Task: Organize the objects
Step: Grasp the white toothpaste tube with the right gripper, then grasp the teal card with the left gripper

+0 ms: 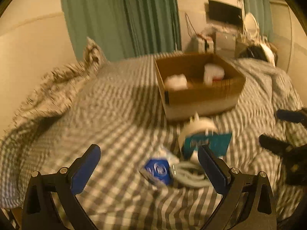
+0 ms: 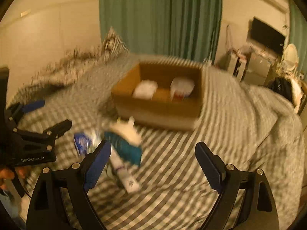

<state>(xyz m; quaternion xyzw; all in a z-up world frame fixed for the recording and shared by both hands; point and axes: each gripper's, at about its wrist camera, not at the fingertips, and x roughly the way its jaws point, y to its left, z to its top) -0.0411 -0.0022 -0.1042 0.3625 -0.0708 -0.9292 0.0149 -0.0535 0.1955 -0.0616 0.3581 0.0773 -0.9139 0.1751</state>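
Observation:
A cardboard box (image 1: 201, 94) (image 2: 159, 113) sits on the striped bed and holds two white items (image 1: 175, 82) (image 1: 213, 72). In front of it lies a loose pile: a teal packet (image 1: 209, 143) (image 2: 126, 147), a white plug-like object (image 1: 197, 127) (image 2: 126, 130), a blue packet (image 1: 158, 170) (image 2: 82, 141), a coiled white cable (image 1: 190, 174) and a white tube (image 2: 124, 174). My left gripper (image 1: 147, 161) is open just above the blue packet and cable. My right gripper (image 2: 153, 159) is open, right of the pile. Both frames are blurred.
The striped bedcover (image 1: 105, 115) is rumpled at the left, with a pillow (image 2: 113, 42) at the back. Green curtains (image 2: 159, 17) hang behind. A cluttered desk with a dark screen (image 2: 266, 36) stands at the far right.

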